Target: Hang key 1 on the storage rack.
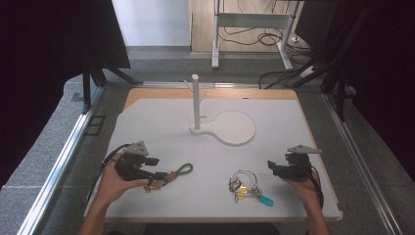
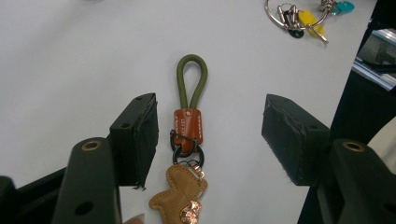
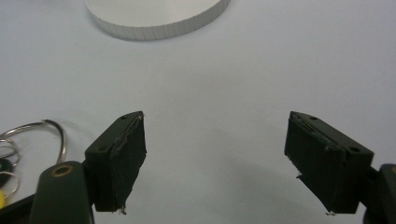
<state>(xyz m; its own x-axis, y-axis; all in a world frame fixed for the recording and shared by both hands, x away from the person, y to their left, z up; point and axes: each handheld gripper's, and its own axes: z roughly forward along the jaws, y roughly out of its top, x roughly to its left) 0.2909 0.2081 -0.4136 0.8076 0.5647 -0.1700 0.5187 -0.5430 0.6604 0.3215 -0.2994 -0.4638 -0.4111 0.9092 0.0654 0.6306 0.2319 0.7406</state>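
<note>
One leather keychain (image 2: 187, 154) lies lengthwise between open left hand-held gripper (image 2: 208, 135) jaws.

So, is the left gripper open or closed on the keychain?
Open. The left gripper has its jaws spread, and the keychain lies between them untouched.

My left gripper (image 1: 157, 175) and right gripper (image 1: 270, 167) both sit low, jaws spread wide, 2 hands gripping behind.

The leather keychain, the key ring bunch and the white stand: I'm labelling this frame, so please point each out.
leather keychain (image 2: 188, 123): left gripper view, on its brown leather tab.
key ring bunch (image 1: 242, 185): high view, on the cluster of keys.
white stand (image 1: 195, 98): high view, on its upright post.
</note>
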